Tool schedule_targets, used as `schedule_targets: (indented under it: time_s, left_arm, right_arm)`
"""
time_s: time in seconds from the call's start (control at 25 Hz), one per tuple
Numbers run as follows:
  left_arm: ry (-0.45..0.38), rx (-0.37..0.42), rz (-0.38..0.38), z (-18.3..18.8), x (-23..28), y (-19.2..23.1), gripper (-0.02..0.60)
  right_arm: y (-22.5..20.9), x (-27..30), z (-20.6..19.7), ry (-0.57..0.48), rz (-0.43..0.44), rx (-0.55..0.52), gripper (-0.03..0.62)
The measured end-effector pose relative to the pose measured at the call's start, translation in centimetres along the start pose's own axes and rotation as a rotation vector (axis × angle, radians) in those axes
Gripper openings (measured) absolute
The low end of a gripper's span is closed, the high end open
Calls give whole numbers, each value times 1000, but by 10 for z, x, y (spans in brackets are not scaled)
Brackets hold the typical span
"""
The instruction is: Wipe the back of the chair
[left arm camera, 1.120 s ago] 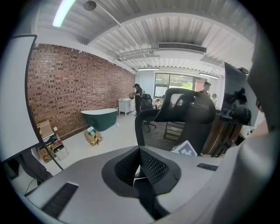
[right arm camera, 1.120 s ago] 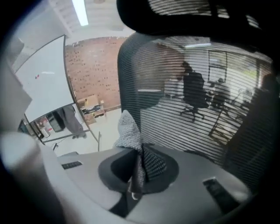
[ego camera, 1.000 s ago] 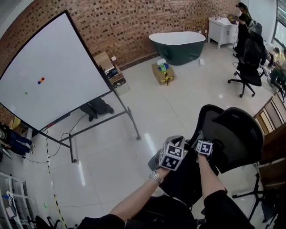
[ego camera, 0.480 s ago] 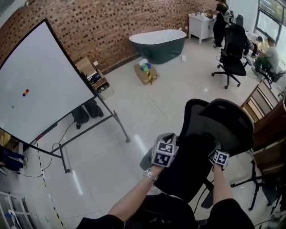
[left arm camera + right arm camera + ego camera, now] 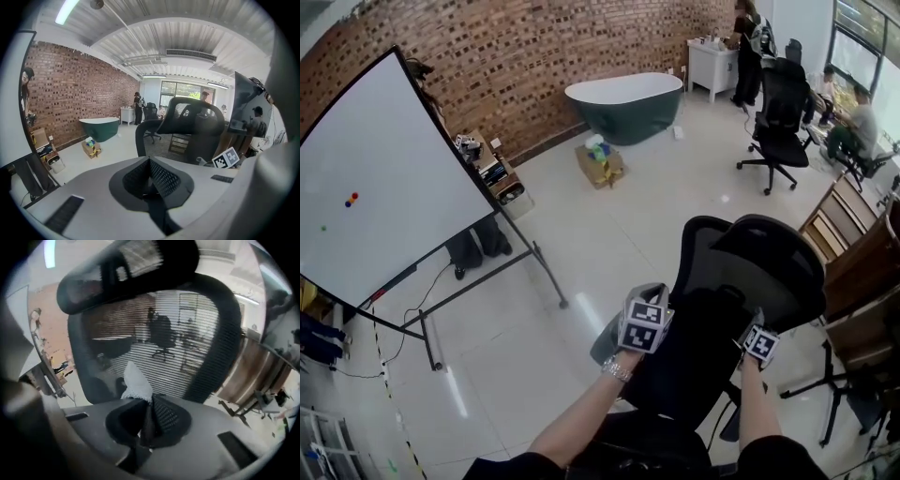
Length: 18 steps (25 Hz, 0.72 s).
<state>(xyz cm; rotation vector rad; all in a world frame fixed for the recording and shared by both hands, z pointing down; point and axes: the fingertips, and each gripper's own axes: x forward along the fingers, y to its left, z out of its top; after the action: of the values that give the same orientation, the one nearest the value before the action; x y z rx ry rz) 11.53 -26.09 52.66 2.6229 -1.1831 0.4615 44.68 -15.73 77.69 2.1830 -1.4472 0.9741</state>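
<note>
A black mesh office chair (image 5: 750,272) stands right in front of me, its back (image 5: 159,348) filling the right gripper view with the headrest (image 5: 122,268) on top. My right gripper (image 5: 147,420) is shut on a white cloth (image 5: 136,380), whose tip lies against the lower mesh. In the head view this gripper (image 5: 757,339) sits low at the right side of the chair back. My left gripper (image 5: 642,323) hovers at the chair's left side; its jaws (image 5: 152,180) are shut with nothing between them. The chair (image 5: 187,131) stands a little beyond them.
A large whiteboard (image 5: 384,187) on a wheeled stand stands to the left. A dark green bathtub (image 5: 623,103) and a cardboard box (image 5: 600,161) sit by the brick wall. Another office chair (image 5: 778,112) and people are at the back right. Wooden furniture (image 5: 862,272) stands close on the right.
My right gripper with the cloth has slid from beside the left gripper down and to the right across the chair back. The left gripper has hardly moved.
</note>
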Motion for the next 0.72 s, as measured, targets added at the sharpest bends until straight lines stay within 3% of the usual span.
schedule_targets:
  time_s: [0.2, 0.32, 0.44, 0.56, 0.72]
  left_arm:
    - [-6, 3, 27, 3, -10, 10, 3]
    - [-3, 9, 42, 1, -17, 14, 3]
    - [-4, 13, 55, 1, -26, 20, 3]
    - [-10, 3, 70, -1, -34, 29, 3]
    - [-17, -9, 60, 2, -29, 32, 3]
  right_arm:
    - [178, 20, 74, -122, 208, -189, 15]
    - [237, 33, 118, -158, 258, -235, 15]
    - [233, 48, 126, -111, 218, -273, 15]
    - [203, 35, 119, -124, 185, -308, 15]
    - [72, 10, 94, -90, -26, -173, 15]
